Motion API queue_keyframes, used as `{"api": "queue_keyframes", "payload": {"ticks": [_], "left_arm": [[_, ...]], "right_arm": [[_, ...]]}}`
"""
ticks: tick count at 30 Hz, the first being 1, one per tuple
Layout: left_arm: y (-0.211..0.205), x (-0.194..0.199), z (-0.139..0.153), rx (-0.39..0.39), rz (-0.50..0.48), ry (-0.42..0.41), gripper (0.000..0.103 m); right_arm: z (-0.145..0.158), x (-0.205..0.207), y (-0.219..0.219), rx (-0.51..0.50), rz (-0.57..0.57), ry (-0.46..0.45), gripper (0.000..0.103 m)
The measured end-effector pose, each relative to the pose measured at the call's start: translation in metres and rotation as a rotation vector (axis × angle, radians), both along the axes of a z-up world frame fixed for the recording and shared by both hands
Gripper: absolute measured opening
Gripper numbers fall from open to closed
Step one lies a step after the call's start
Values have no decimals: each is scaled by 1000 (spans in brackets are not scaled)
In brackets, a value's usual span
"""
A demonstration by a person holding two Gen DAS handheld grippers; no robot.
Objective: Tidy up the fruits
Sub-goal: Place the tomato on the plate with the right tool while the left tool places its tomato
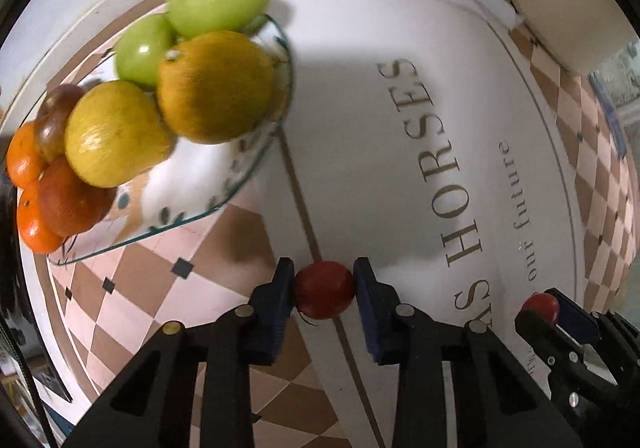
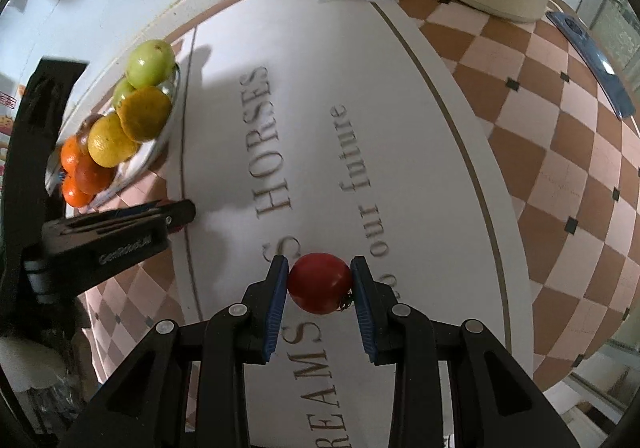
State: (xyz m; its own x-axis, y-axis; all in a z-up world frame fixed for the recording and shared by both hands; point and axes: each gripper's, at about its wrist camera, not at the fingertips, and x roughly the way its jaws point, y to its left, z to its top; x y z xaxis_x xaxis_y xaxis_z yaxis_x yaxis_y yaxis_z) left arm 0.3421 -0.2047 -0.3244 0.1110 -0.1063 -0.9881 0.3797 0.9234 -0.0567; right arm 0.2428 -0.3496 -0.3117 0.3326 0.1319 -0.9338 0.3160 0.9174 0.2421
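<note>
Left claw [image 1: 324, 290] gripped a red tomato [image 1: 325, 288], pads pressing both sides, near the fruit plate [image 1: 256, 152] piled with green, yellow and orange fruit. Right claw [image 2: 320, 284] clamped another tomato [image 2: 319, 282] over the desk [image 2: 224, 120], farther from the plate.

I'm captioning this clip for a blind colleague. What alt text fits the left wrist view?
The left gripper, pointing down, is shut on a small red tomato over a patterned tablecloth. At upper left, a glass plate holds green, yellow and orange fruits; at lower right, the right gripper grips another red tomato.
</note>
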Motion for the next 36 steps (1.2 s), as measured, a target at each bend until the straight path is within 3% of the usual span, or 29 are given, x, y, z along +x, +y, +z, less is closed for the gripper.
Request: {"api": "queue_keyframes", "payload": {"ticks": [5, 9, 10, 13, 16, 26, 29, 31, 34, 35, 36], "left_arm": [[45, 7, 39, -114, 115, -14, 28], [91, 23, 64, -206, 252, -18, 28], [99, 27, 66, -271, 266, 2, 28], [125, 46, 66, -321, 370, 30, 28], [141, 58, 56, -359, 447, 73, 28], [153, 75, 25, -381, 542, 161, 29], [154, 76, 22, -377, 544, 183, 29], [153, 77, 19, -367, 545, 203, 31], [155, 73, 23, -349, 536, 198, 32], [155, 71, 26, -330, 529, 181, 33], [156, 69, 30, -303, 516, 158, 42]], "right_arm": [[14, 23, 9, 59, 30, -75, 35], [11, 54, 22, 259, 49, -133, 35], [7, 63, 26, 317, 48, -137, 35], [-9, 92, 39, 462, 48, -136, 35], [-16, 114, 55, 535, 67, -132, 35], [-25, 145, 81, 490, 115, -91, 37], [-20, 143, 80, 483, 124, -96, 49], [-12, 141, 80, 455, 134, -97, 66], [0, 135, 77, 385, 148, -95, 71], [4, 133, 78, 352, 157, -91, 73], [8, 131, 79, 310, 164, -85, 80]]}}
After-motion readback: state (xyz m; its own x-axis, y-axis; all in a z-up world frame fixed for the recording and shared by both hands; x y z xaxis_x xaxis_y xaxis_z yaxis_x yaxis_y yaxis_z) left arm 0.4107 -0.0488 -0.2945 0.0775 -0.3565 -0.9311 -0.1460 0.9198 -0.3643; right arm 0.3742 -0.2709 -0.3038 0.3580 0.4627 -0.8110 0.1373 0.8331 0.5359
